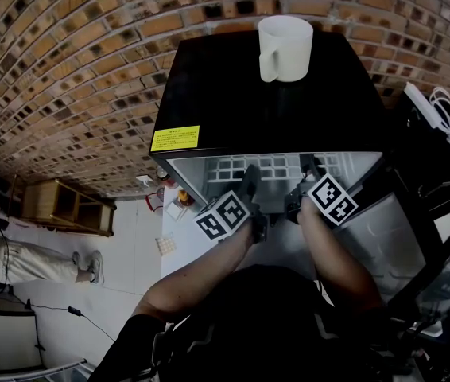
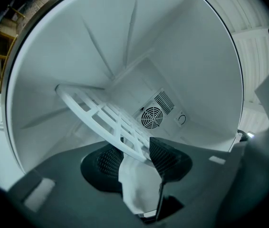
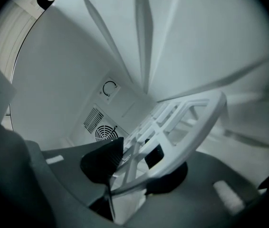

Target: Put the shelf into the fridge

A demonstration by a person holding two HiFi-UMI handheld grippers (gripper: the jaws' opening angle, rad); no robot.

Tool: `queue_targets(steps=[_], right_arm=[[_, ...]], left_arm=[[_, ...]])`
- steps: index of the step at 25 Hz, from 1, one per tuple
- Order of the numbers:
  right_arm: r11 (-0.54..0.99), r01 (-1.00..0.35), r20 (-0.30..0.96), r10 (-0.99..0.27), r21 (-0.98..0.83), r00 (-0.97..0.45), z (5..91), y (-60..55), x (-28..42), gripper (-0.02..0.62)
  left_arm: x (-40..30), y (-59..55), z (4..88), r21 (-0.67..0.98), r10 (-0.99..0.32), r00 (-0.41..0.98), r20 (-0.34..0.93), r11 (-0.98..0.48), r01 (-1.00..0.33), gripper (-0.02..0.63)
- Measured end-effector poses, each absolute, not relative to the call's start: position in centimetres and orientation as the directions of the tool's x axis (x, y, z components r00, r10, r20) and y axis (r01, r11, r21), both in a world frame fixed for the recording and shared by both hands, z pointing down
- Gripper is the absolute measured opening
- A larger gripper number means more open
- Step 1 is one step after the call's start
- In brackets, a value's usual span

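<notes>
1. Head view: a black-topped fridge (image 1: 265,94) stands open toward the person, against a brick wall (image 1: 66,70). A white mug (image 1: 285,48) stands on its top, and a yellow label (image 1: 175,138) sits at the front left corner.
2. The white grid shelf (image 1: 277,167) lies inside the fridge, just behind the front opening. The left tongs (image 1: 250,173) and the right tongs (image 1: 311,165) both reach to its front edge. Their marker cubes (image 1: 223,216) sit side by side, near each other.
3. At far left another person (image 1: 18,253) sits on the floor, beside a low wooden rack (image 1: 66,205).
4. Left gripper view: the left tongs (image 2: 134,158) stand wide. The front rim of the shelf (image 2: 101,113) crosses the gap between the pads at a slant, and the pads do not clamp it. The shelf runs back to the fridge's left wall (image 2: 53,94). A round fan grille (image 2: 152,117) shows on the back wall beyond.
5. Right gripper view: the right tongs (image 3: 135,151) also stand wide. The rim of the shelf (image 3: 204,127) passes slantwise between the pads, and one pad shows through a grid opening. No squeeze on the shelf can be seen. The fan grille (image 3: 105,133) shows behind the left jaw.
</notes>
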State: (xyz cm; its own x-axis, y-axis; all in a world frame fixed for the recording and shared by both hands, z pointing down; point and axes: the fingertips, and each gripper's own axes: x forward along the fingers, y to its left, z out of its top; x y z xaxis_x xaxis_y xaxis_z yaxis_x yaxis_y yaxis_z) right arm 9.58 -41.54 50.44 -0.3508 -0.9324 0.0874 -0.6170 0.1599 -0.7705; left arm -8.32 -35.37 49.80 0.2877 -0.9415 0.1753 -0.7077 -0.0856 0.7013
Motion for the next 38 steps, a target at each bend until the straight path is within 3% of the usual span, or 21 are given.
queue_targets(steps=[23, 29, 33, 36, 38], right_arm=[[0.159, -0.660, 0.133, -0.920, -0.734, -0.370, 50.7, -40.7, 9.6, 0.178], [0.172, -0.610, 0.104, -0.915, -0.773, -0.390, 50.3, -38.1, 9.5, 0.173], [0.159, -0.630, 0.133, -0.911, -0.760, -0.390, 50.1, -36.7, 9.6, 0.135], [0.149, -0.604, 0.127, -0.912, -0.783, -0.390, 50.1, -35.0, 9.4, 0.137], [0.171, -0.593, 0.113, -0.905, -0.787, -0.411, 50.0, -33.8, 8.9, 0.122]], left_arm=[[-7.9, -35.1, 50.5, 0.698, -0.926, 0.328, 0.188, -0.109, -0.707, 0.170], [-7.9, -33.5, 50.1, 0.737, -0.912, 0.373, 0.170, -0.134, -0.663, 0.164], [-7.7, -32.0, 50.2, 0.760, -0.900, 0.403, 0.168, -0.142, -0.634, 0.137], [-7.6, -30.3, 50.4, 0.758, -0.890, 0.420, 0.175, -0.151, -0.635, 0.021], [-8.2, -29.2, 49.2, 0.746, -0.905, 0.406, 0.127, -0.182, -0.641, 0.002]])
